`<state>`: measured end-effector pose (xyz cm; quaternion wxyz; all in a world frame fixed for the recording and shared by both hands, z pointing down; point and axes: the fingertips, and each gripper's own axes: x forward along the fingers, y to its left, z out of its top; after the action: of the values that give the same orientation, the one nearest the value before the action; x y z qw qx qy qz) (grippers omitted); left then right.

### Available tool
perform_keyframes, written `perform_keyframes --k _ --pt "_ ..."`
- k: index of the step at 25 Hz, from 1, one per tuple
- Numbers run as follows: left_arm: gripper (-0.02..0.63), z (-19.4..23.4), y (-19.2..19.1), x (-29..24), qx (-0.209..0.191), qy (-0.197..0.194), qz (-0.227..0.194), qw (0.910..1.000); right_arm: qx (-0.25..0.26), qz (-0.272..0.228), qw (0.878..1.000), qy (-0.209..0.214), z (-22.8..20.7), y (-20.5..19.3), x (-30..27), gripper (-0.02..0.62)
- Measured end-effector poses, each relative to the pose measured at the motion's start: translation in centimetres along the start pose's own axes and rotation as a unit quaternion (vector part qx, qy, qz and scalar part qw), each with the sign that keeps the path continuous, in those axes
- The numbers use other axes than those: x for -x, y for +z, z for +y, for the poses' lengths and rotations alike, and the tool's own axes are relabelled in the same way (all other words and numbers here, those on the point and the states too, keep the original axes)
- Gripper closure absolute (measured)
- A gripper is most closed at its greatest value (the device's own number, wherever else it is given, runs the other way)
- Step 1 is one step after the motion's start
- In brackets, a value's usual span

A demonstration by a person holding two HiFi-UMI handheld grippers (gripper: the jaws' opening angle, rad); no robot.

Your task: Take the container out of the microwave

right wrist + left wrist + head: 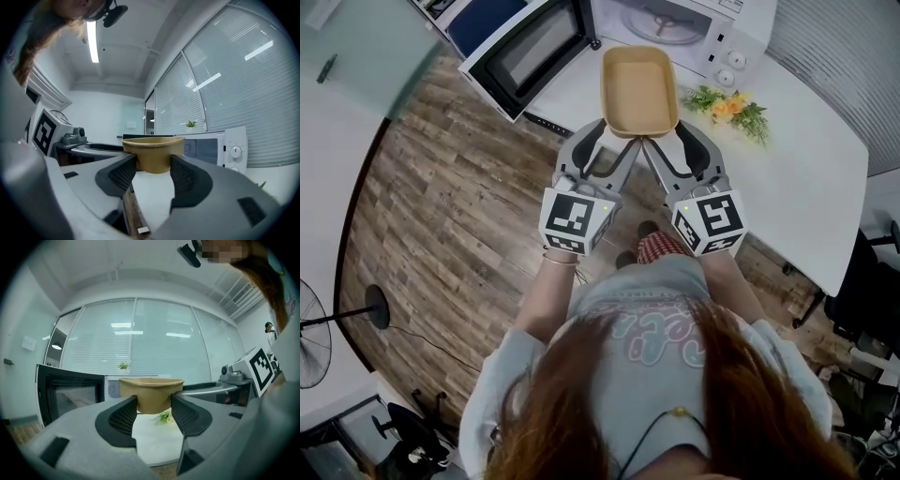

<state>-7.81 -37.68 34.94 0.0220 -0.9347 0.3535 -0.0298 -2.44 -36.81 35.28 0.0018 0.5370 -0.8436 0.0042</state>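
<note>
A person stands at the edge of a white tabletop and carries a tan, empty, rectangular container with rounded corners between two tools. The left hand-held gripper and the right hand-held gripper sit side by side at the container's near short end, and both point level toward the microwave. In the left gripper view, the left hand-held gripper has its jaws fairly wide, and the black ribbed pads press on either side of the container. In the right gripper view, the right hand-held gripper grips the container the same way, with its pads against the tan wall. The container is outside the white microwave. It is held upright in the air over the near part of the tabletop, and both gripper views show its base clear of the surface. The microwave door stands swung open to the left, and a glass turntable shows inside the cavity. A small bunch of yellow and green artificial flowers lies on the tabletop just right of the container, near the microwave's two dials. The floor is wood plank, and a standing fan shows at the head view's left edge.
</note>
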Motion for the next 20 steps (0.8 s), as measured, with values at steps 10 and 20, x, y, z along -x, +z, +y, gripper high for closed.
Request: perform_keyframes --k 10,20 --pt "0.383 -1.8 0.8 0.6 -0.006 0.007 -0.002 1.0000 -0.007 -0.007 1.000 0.013 -0.1 0.6 1.8 0.380" --pt "0.383 -6.4 1.3 1.5 0.002 0.027 -0.001 0.9996 -0.004 -0.001 0.999 0.033 -0.6 0.8 6.4 0.379"
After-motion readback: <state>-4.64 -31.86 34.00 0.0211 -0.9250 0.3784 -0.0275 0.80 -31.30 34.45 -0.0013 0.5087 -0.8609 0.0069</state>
